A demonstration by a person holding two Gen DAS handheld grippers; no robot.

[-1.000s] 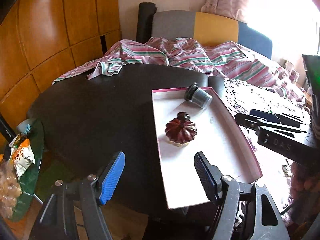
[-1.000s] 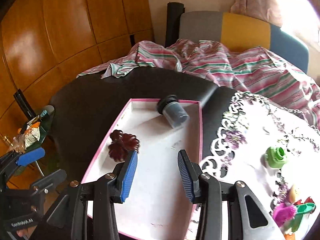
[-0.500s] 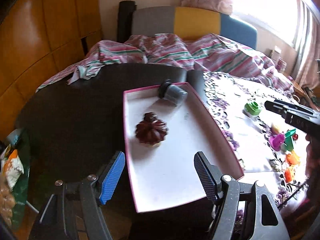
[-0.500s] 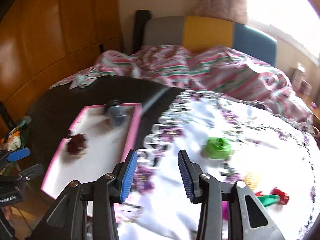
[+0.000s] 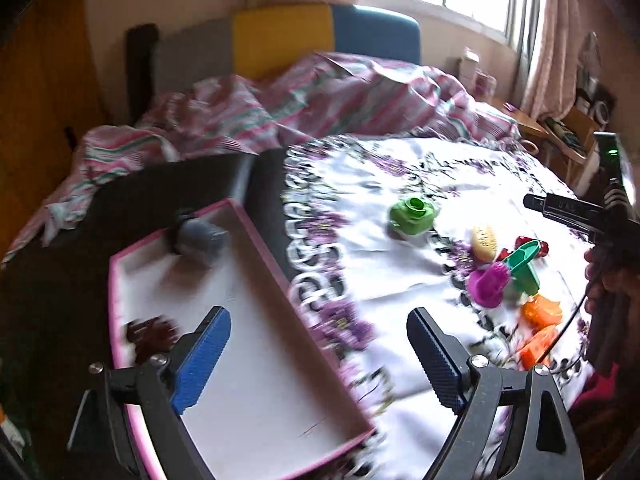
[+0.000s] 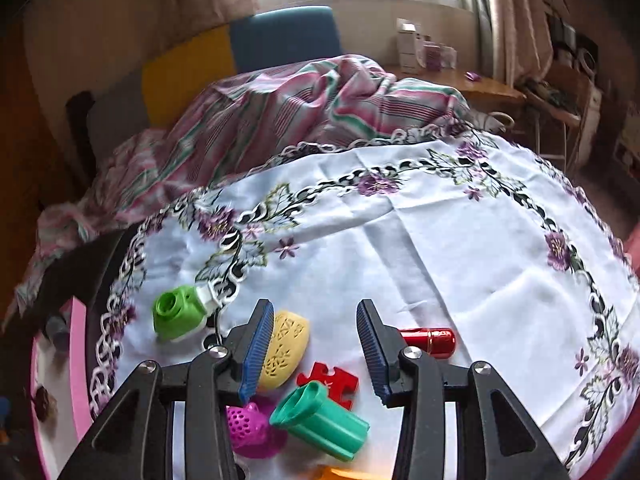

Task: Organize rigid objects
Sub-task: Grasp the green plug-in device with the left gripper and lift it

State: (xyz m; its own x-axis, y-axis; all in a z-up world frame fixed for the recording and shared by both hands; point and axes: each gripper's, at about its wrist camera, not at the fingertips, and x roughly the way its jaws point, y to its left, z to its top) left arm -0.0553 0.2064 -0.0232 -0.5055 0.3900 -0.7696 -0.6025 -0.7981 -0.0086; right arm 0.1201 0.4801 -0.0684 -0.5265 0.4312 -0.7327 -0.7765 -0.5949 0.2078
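Green cup [image 6: 320, 420] on its side, red puzzle piece [image 6: 330, 382], yellow shell [image 6: 284, 348] touching

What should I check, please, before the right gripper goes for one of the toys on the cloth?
1. Right gripper open and empty: ok.
2. Left gripper open and empty: ok.
3. Pink-rimmed tray has free floor for another piece: ok.
4. Yellow piece lined up between the right jaws: not ok, it sits under the left finger.
5. Red cylinder free of neighbours: ok.
6. Teal cup lying clear of the red puzzle piece: cannot tell.
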